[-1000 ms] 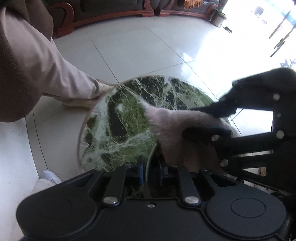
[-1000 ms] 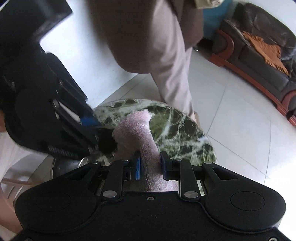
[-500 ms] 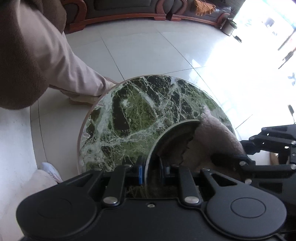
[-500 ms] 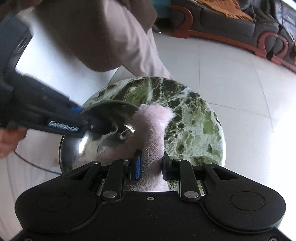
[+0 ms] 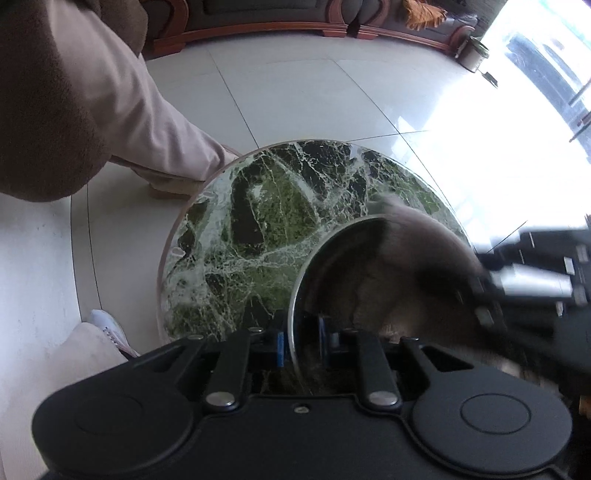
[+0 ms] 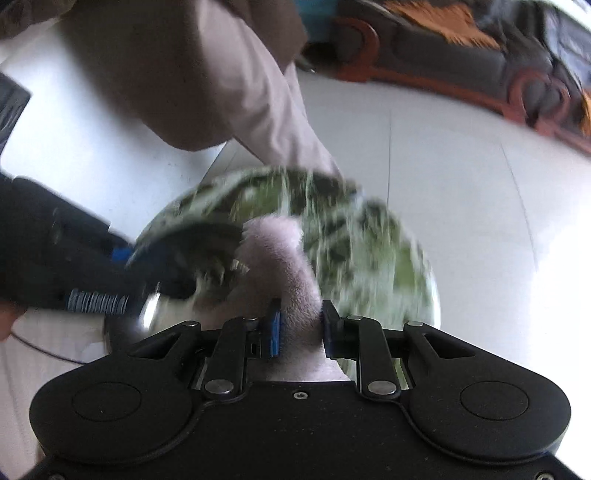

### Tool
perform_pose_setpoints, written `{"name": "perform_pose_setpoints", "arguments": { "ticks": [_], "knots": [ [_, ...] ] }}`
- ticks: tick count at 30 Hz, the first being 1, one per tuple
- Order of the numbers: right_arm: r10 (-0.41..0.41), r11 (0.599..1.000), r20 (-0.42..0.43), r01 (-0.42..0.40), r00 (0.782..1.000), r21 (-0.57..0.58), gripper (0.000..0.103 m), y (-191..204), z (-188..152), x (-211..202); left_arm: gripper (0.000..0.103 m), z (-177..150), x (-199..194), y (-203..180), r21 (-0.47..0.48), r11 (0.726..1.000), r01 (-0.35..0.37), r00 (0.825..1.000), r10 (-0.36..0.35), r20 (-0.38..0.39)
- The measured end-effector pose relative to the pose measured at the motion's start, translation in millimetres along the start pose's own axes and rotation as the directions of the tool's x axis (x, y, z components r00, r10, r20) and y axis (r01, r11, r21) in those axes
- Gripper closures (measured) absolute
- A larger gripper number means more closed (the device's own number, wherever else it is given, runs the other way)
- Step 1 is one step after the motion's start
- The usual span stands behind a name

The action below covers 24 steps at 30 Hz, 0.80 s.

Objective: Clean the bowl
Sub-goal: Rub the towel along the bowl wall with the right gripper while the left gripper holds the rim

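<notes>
A shiny metal bowl (image 5: 369,280) stands tilted on edge over the round green marble table (image 5: 258,221). My left gripper (image 5: 299,339) pinches its near rim, and the jaws are closing on that rim. My right gripper (image 6: 300,321) is shut on a fluffy pale pink cloth (image 6: 280,258), which presses into the bowl's (image 6: 184,254) hollow. In the left wrist view the cloth (image 5: 391,299) fills the bowl's right side, and the right gripper (image 5: 480,291) is a blurred dark shape beside it. The left gripper (image 6: 122,262) reaches in from the left in the right wrist view.
A person's beige trouser leg (image 5: 147,122) and a white shoe (image 5: 107,328) stand close to the table's left edge. A dark sofa with red wood trim (image 5: 295,26) and a metal bin (image 5: 474,51) line the far side of the white tile floor.
The right gripper has swung the cloth from over the bowl's top down into its hollow at the right. The bowl now shows more of its inside. The left gripper has kept its place.
</notes>
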State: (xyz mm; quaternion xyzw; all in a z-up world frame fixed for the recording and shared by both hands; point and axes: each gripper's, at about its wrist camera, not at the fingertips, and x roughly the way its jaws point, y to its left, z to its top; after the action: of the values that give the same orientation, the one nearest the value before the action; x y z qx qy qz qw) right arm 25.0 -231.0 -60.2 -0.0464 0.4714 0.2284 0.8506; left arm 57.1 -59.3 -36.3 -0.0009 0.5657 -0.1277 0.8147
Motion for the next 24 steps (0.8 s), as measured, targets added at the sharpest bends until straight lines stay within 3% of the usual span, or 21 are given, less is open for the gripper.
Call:
{"name": "perform_pose_setpoints", "arguments": {
  "ticks": [5,10,13,18,24],
  "knots": [
    [-0.049,0.993,0.019,0.051,0.999,-0.109,0.082,15.6,8.6,0.1,0.086,-0.1,-0.9,1.9,0.035,0.999,-0.024,1.0,0.024,-0.013],
    [-0.023,0.986,0.046,0.03,0.999,-0.164,0.082,16.2,35.1,12.5,0.086,-3.4,-1.9,4.6,0.03,0.999,-0.034,0.999,0.034,-0.009],
    [-0.02,0.995,0.034,0.023,0.999,-0.094,0.082,9.5,24.1,11.6,0.086,-7.3,-1.8,3.9,0.018,0.999,-0.044,0.999,0.044,0.007],
    [0.022,0.99,0.031,-0.026,0.999,0.137,0.08,-0.9,-15.1,-1.3,0.085,-6.7,-2.0,2.6,0.003,0.999,-0.033,0.999,0.033,0.012],
    [-0.035,0.999,0.047,0.035,0.998,0.02,0.081,10.6,6.0,4.6,0.083,-4.1,-2.6,-1.4,0.056,0.997,-0.045,0.999,0.045,-0.006]
  ]
}}
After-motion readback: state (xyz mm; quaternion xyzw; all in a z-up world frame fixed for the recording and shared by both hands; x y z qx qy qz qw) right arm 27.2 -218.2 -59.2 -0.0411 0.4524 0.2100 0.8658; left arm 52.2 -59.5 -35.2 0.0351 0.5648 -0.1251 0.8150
